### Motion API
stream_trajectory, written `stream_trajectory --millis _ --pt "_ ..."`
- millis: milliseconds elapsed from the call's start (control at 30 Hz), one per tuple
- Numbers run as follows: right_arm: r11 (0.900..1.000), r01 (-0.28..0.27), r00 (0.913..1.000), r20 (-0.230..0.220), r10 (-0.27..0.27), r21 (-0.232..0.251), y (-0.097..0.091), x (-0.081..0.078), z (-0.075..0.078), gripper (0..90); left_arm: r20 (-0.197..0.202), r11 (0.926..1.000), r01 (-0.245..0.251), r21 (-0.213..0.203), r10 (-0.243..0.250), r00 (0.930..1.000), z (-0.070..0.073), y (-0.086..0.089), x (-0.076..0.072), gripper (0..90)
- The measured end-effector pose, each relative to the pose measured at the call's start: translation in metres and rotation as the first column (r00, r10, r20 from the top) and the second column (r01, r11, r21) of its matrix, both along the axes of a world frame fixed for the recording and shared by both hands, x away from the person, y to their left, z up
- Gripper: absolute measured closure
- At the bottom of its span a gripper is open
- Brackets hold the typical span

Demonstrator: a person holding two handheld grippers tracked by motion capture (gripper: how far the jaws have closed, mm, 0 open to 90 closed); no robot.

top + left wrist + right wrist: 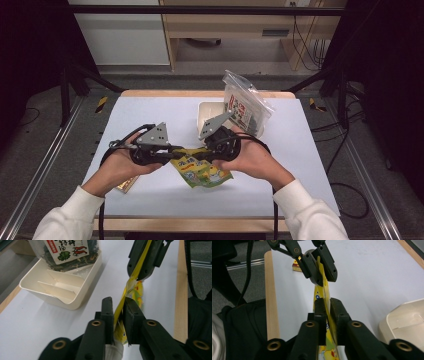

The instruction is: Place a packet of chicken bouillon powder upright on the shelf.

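A yellow-green printed snack packet (202, 171) hangs above the white table between both grippers. My left gripper (172, 149) grips its left top edge and my right gripper (207, 150) its right top edge, the two close together and facing each other. In the left gripper view my jaws (118, 300) are shut on the packet's thin yellow edge (137, 290), with the right gripper (141, 272) clamped farther along. In the right gripper view my jaws (326, 301) pinch the packet (322, 291), and the left gripper (321, 277) holds it beyond.
A white divided tray (205, 112) stands at the back middle, with a clear bag of dried food (245, 105) leaning in it. A small flat box (127, 184) lies near the front left, under the left hand. The table's wooden edge (200, 225) runs along the front.
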State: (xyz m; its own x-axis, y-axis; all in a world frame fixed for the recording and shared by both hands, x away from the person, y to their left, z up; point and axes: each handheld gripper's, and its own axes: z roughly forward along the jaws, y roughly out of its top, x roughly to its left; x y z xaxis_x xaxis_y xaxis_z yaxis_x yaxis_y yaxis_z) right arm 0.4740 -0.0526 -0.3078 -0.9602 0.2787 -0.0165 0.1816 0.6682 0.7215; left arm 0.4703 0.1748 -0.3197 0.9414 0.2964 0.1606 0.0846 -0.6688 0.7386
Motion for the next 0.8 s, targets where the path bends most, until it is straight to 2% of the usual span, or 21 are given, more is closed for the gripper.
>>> stream_trajectory --millis 33,67,100,133,167,233,300,400,433,467,533,567,600,700,733,800 --pt "1.0000 0.003 1.0000 -0.007 -0.003 0.000 -0.001 0.000 0.000 87.9 0.009 0.9999 -0.013 0.004 0.013 0.9999 -0.001 0.000 0.001 75.0" --pt "1.0000 0.003 0.9999 -0.010 -0.003 0.001 -0.002 0.001 0.001 88.9 0.008 0.9994 -0.030 -0.019 0.030 0.9995 -0.002 0.000 0.001 70.6" --pt "1.0000 0.008 0.9999 -0.007 -0.008 0.004 -0.003 0.001 0.001 89.7 0.000 0.9976 -0.057 -0.039 0.058 0.9983 -0.002 0.001 0.002 64.4" --pt "0.9999 0.015 0.9999 -0.007 -0.015 0.007 -0.005 0.002 0.000 89.9 0.003 0.9955 -0.085 -0.041 0.085 0.9964 -0.002 0.001 0.003 56.5" --pt "0.9996 0.028 0.9995 -0.012 -0.028 0.011 -0.007 0.003 0.000 90.0 0.017 0.9945 -0.097 -0.040 0.098 0.9951 -0.001 0.001 0.003 49.8" --pt "0.9982 0.055 0.9982 -0.024 -0.054 0.023 -0.012 0.004 -0.001 90.0 0.019 0.9910 -0.122 -0.055 0.123 0.9922 0.003 0.002 0.003 38.6" --pt "0.9959 0.078 0.9963 -0.039 -0.077 0.044 -0.019 0.006 -0.004 90.0 0.021 0.9824 -0.162 -0.092 0.165 0.9861 0.009 0.006 0.002 29.2" --pt "0.9907 0.112 0.9921 -0.065 -0.107 0.078 -0.028 0.008 -0.007 90.0 0.048 0.9643 -0.239 -0.114 0.246 0.9681 0.015 0.016 0.001 21.6" --pt "0.9882 0.123 0.9906 -0.070 -0.117 0.091 -0.031 0.009 -0.007 90.0 0.044 0.9549 -0.264 -0.136 0.272 0.9613 0.015 0.020 0.000 19.6" --pt "0.9852 0.136 0.9889 -0.076 -0.128 0.104 -0.034 0.008 -0.006 90.0 0.042 0.9412 -0.298 -0.159 0.308 0.9503 0.013 0.026 -0.001 18.1" --pt "0.9783 0.162 0.9849 -0.082 -0.152 0.129 -0.039 0.008 -0.004 90.0 0.045 0.9246 -0.342 -0.168 0.354 0.9343 0.009 0.035 -0.002 15.5" --pt "0.9744 0.177 0.9825 -0.081 -0.168 0.138 -0.041 0.007 -0.001 90.0 0.044 0.9106 -0.373 -0.177 0.386 0.9214 0.004 0.041 -0.004 14.7" --pt "0.9691 0.193 0.9798 -0.083 -0.182 0.153 -0.044 0.006 0.002 90.0 0.038 0.9000 -0.394 -0.186 0.407 0.9125 -0.001 0.046 -0.004 14.1" --pt "0.9559 0.227 0.9730 -0.086 -0.214 0.186 -0.051 0.004 0.009 90.0 0.015 0.8718 -0.444 -0.207 0.456 0.8896 -0.020 0.060 -0.007 13.2" --pt "0.9486 0.241 0.9697 -0.092 -0.226 0.206 -0.054 0.004 0.012 90.0 0.004 0.8657 -0.455 -0.208 0.466 0.8846 -0.025 0.064 -0.007 13.2" --pt "0.9348 0.270 0.9619 -0.105 -0.252 0.230 -0.058 0.006 0.014 90.0 -0.033 0.8440 -0.487 -0.224 0.493 0.8694 -0.038 0.073 -0.008 13.2"
